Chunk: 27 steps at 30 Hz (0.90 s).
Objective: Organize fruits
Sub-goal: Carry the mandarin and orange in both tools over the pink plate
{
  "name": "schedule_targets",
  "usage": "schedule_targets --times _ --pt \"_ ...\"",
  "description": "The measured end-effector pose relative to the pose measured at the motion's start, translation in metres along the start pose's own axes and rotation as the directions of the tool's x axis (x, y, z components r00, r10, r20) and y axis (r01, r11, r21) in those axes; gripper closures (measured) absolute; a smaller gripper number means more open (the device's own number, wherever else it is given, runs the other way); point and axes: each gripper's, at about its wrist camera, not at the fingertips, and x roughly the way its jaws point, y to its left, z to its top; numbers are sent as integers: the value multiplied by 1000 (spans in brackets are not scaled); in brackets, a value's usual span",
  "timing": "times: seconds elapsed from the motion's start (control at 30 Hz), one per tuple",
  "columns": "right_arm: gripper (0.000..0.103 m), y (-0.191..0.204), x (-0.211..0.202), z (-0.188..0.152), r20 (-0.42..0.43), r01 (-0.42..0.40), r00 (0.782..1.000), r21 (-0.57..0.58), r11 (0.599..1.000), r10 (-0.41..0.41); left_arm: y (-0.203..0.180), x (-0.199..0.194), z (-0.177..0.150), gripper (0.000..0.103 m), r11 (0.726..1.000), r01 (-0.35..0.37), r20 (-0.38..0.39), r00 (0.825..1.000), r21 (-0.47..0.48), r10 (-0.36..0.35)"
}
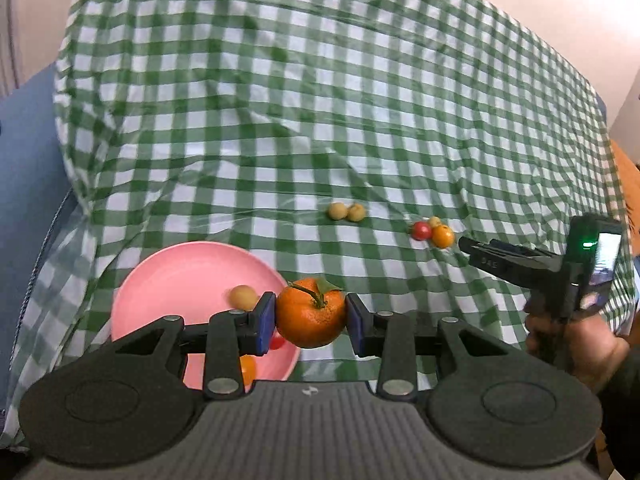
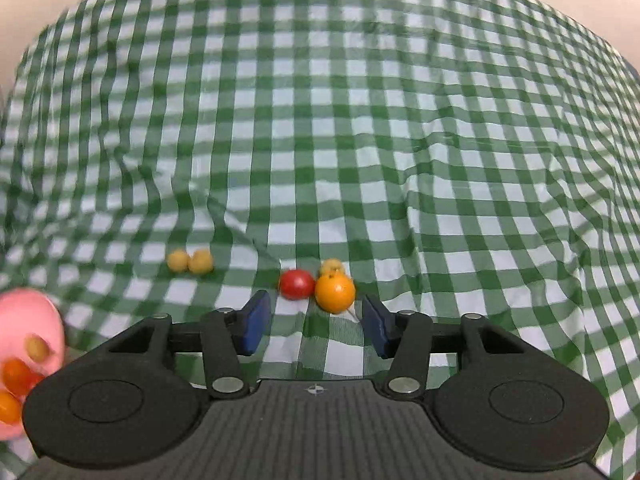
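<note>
My left gripper (image 1: 311,320) is shut on a mandarin (image 1: 311,312) with a stem and green leaf, held by the right rim of a pink plate (image 1: 180,276). The plate holds a tan fruit (image 1: 243,297), a red one and an orange one, partly hidden by my fingers. My right gripper (image 2: 316,324) is open and empty, just short of a red tomato (image 2: 296,284), a small orange fruit (image 2: 335,292) and a yellow fruit (image 2: 332,267) behind them. The right gripper also shows in the left wrist view (image 1: 472,250), near that cluster (image 1: 434,232).
Two tan fruits (image 1: 346,212) lie side by side on the green checked tablecloth (image 1: 320,100), and show in the right wrist view (image 2: 190,261). The plate's edge appears at the far left (image 2: 24,320). The cloth is wrinkled. A blue surface (image 1: 24,168) lies left.
</note>
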Motion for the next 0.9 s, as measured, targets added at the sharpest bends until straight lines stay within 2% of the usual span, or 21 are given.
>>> schedule_targets --times 0.13,0.2,0.3,0.33,0.4,0.43,0.5,0.6,0.67,0.8,0.9 --pt "50 1 49 8 -41 42 998 21 999 -41 23 7 5 62 999 -10 -44 999 -42 8" --pt "50 4 77 9 -68 39 997 12 999 -38 31 10 10 62 998 -23 -44 999 -56 20" --pt "51 4 113 6 -121 84 989 -16 996 -85 40 17 15 62 995 -44 -45 998 -86 41" --pt "61 2 119 1 -131 80 988 -5 997 -80 42 20 15 62 994 -43 -50 998 -96 38" --pt "64 3 113 -5 -90 85 992 9 996 -83 44 25 15 62 993 -42 -61 997 -107 36" --pt "64 7 106 -6 -82 100 992 -3 995 -100 44 27 14 62 993 -42 -66 997 -108 35" --pt "64 9 82 -9 -44 85 995 17 996 -84 44 30 12 62 993 -36 -73 997 -110 28" --pt "64 18 25 -13 -2 12 1000 70 997 -12 44 25 8 62 992 -23 -73 997 -125 14" --pt "64 32 -23 -16 36 -55 998 51 997 53 45 15 4 62 991 -20 -59 998 -130 12" --pt "64 72 -107 -32 71 -185 980 -26 982 186 48 -12 -11 62 991 -24 -41 999 -134 19" --pt "64 103 -152 -45 67 -254 964 -63 965 258 51 -35 -28 62 991 -28 -44 999 -133 22"
